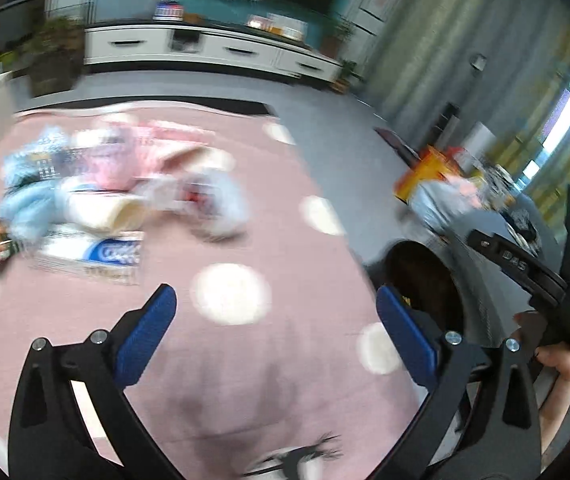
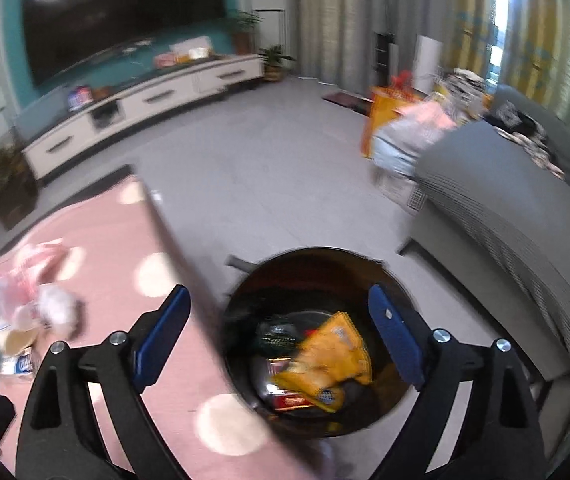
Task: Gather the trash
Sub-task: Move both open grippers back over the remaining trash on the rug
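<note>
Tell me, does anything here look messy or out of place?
Yes: a heap of wrappers and packets lies scattered on the pink dotted rug, not yet in the black bin, which already holds a yellow bag.

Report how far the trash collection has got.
Done: a yellow wrapper and other packets lie in the black bin. In hand: nothing; left gripper and right gripper are open and empty. Left: the litter pile on the pink rug.
</note>
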Action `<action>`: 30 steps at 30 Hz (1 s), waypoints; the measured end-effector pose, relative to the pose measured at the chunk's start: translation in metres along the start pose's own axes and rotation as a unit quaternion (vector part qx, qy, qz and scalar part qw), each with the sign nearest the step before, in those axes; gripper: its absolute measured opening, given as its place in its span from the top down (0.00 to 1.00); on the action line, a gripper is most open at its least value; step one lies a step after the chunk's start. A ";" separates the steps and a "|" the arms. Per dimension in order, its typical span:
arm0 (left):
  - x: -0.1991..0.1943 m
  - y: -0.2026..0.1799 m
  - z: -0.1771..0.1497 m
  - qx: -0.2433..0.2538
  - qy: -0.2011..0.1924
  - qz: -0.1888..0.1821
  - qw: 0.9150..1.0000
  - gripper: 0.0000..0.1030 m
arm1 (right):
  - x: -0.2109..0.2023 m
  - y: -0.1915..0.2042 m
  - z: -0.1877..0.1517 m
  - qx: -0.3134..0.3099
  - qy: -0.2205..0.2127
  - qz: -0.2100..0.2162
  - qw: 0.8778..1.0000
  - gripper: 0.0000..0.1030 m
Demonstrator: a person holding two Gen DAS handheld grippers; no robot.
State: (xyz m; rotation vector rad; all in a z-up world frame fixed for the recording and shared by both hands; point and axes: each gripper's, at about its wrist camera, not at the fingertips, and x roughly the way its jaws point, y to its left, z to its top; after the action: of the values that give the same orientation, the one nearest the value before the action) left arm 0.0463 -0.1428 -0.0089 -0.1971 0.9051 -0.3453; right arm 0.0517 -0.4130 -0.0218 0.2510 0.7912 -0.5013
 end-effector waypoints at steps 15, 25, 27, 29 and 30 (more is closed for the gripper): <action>-0.075 0.185 -0.021 -0.142 -0.038 0.125 0.981 0.03 | -0.008 0.124 -0.032 -0.054 -0.029 0.147 0.987 0.11; -0.077 0.218 -0.030 -0.156 -0.028 0.145 0.977 0.03 | 0.000 0.159 -0.063 -0.117 -0.027 0.155 0.981 0.11; -0.079 0.222 -0.032 -0.164 -0.028 0.141 0.976 0.03 | 0.000 0.160 -0.068 -0.130 -0.032 0.157 0.978 0.11; -0.079 0.225 -0.033 -0.170 -0.028 0.136 0.976 0.03 | 0.000 0.163 -0.073 -0.147 -0.032 0.163 0.975 0.11; -0.080 0.225 -0.033 -0.171 -0.027 0.134 0.976 0.03 | -0.001 0.164 -0.077 -0.155 -0.032 0.167 0.973 0.11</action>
State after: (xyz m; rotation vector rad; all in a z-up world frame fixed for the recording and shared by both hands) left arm 0.0218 0.0947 -0.0403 -0.3944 0.9209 0.0682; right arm 0.0883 -0.2417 -0.0687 0.0737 0.7343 -0.0659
